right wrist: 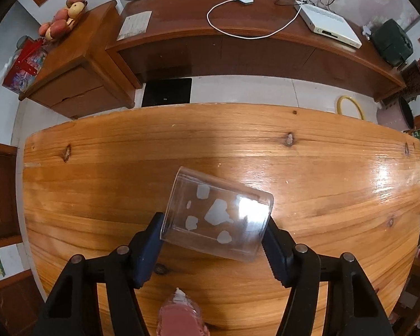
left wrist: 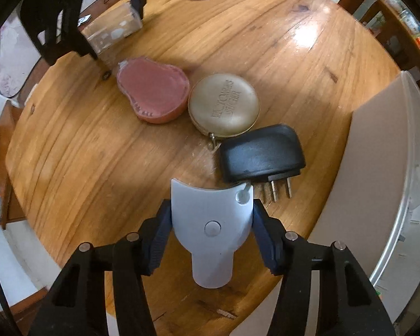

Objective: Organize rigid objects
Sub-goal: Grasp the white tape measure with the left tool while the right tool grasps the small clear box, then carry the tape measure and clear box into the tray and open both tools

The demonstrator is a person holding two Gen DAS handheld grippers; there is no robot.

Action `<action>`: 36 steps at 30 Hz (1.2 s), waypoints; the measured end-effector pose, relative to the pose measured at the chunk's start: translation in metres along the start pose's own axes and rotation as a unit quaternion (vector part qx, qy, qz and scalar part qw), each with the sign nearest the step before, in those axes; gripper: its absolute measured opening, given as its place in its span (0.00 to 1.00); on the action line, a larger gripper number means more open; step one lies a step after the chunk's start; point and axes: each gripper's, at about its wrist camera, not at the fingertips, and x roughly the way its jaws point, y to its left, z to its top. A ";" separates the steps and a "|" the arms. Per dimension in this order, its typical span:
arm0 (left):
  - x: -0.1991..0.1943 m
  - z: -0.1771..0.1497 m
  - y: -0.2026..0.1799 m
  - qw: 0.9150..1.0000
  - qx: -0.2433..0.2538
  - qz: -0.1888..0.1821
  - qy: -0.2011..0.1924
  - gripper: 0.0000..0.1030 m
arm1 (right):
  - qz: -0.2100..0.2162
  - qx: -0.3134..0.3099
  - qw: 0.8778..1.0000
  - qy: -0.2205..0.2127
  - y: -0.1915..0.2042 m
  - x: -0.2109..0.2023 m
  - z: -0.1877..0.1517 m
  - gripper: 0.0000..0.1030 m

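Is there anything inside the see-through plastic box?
No, the clear plastic box held by the right gripper looks empty: only white sticker scraps on its wall, and the wooden table showing through. Its far end is lost in glare.

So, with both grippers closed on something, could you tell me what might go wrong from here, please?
1. The right gripper pinches the clear plastic box at an angle across its smooth walls; it may twist or slip out.
2. The left gripper holds the light blue piece right beside the black plug adapter; lifting could nudge the adapter.
3. The blue piece narrows toward its lower end, so it might slide between the pads.
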 end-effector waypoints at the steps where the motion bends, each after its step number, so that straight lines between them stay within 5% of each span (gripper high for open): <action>1: -0.002 -0.001 -0.002 1.000 -0.001 0.000 -0.001 0.57 | 0.002 0.000 1.000 -0.002 -0.001 -0.001 -0.002 0.64; 13: -0.036 -0.022 0.015 0.995 -0.090 -0.021 -0.048 0.57 | 0.033 -0.006 0.999 -0.033 -0.013 -0.040 -0.031 0.64; 20: -0.085 -0.043 0.019 0.988 -0.124 -0.022 -0.094 0.57 | 0.077 0.009 0.995 -0.063 -0.039 -0.094 -0.077 0.64; 36: -0.160 -0.117 -0.044 0.969 -0.193 -0.028 -0.149 0.57 | 0.129 -0.014 0.985 -0.112 -0.056 -0.190 -0.292 0.64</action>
